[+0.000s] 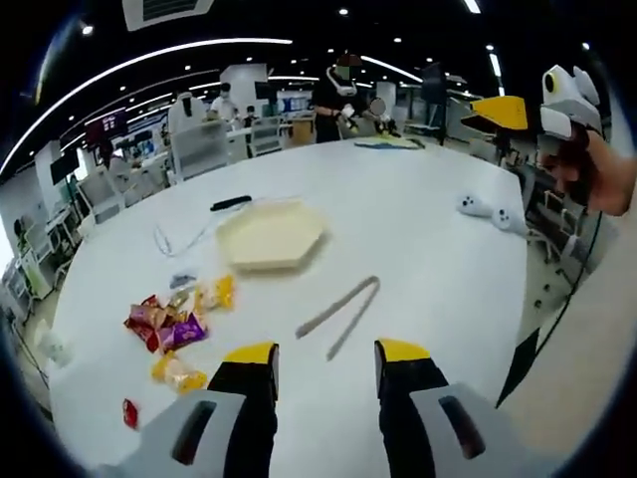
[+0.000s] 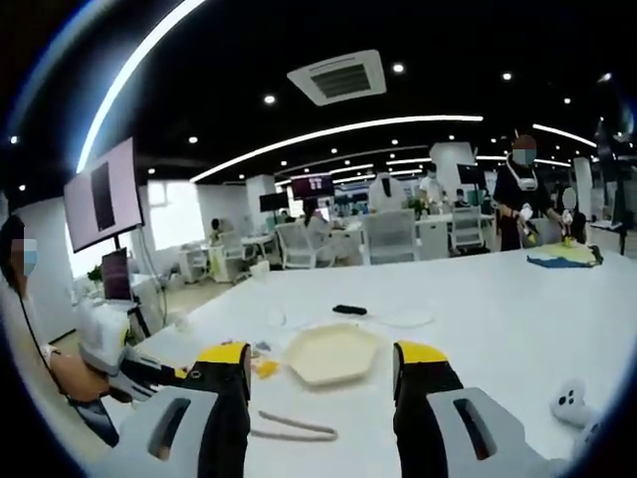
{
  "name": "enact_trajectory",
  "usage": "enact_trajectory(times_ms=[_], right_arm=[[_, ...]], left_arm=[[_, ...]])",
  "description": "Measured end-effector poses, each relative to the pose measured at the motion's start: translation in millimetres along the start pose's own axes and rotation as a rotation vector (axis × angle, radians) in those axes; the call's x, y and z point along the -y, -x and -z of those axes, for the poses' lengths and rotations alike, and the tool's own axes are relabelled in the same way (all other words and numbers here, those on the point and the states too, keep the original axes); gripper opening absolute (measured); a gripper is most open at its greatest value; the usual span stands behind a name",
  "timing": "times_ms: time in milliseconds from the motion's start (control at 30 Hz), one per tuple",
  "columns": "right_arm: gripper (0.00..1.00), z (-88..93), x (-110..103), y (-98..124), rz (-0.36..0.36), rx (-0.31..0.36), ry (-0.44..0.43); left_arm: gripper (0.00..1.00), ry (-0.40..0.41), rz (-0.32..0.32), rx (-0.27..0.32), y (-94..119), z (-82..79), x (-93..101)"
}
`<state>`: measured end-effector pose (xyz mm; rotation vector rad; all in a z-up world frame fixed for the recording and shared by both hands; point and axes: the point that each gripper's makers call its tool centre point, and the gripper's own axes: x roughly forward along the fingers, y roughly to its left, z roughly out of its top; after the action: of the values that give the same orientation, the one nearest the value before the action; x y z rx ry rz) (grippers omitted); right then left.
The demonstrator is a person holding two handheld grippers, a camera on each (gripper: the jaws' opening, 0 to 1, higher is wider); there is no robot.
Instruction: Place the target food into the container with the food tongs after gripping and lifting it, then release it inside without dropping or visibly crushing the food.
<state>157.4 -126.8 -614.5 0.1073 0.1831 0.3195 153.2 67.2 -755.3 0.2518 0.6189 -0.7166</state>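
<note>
On the white table [image 1: 428, 249] lie grey food tongs [image 1: 338, 316], a little ahead of my left gripper [image 1: 326, 354], which is open and holds nothing. A cream hexagonal container [image 1: 271, 234] sits beyond the tongs, and a pile of wrapped snacks [image 1: 174, 324] lies to its left. In the right gripper view the container [image 2: 331, 354] shows between the open, empty jaws of my right gripper [image 2: 323, 357], with the tongs [image 2: 294, 428] low between them. The right gripper [image 1: 567, 100] hangs in a hand off the table's right side.
Two white controllers [image 1: 493, 211] lie near the table's right edge. A black object [image 1: 231, 202] and a thin cable [image 1: 174, 239] sit behind the container. A red packet [image 1: 130, 411] lies apart from the pile. A person [image 2: 523, 199] stands at the far end.
</note>
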Motion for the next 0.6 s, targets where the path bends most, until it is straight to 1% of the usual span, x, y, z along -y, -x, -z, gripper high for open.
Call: enact_trajectory(times_ms=[167,300,433,600], right_arm=[[0.58,2.1,1.6,2.2,0.005,-0.008,0.004],[0.57,4.4,5.2,5.4,0.016,-0.016,0.002],[0.57,6.3,7.8,7.1,0.023,-0.021,-0.002],[0.57,7.6,11.1,9.7,0.034,-0.023,-0.003]], left_arm=[[0.35,-0.02,0.003,-0.002,-4.9,-0.2,-0.7],[0.34,-0.026,0.011,-0.013,-13.3,1.6,-1.9],[0.3,-0.039,0.014,-0.026,-19.4,4.8,-0.8],[0.3,-0.055,0.026,-0.041,-25.8,7.7,2.2]])
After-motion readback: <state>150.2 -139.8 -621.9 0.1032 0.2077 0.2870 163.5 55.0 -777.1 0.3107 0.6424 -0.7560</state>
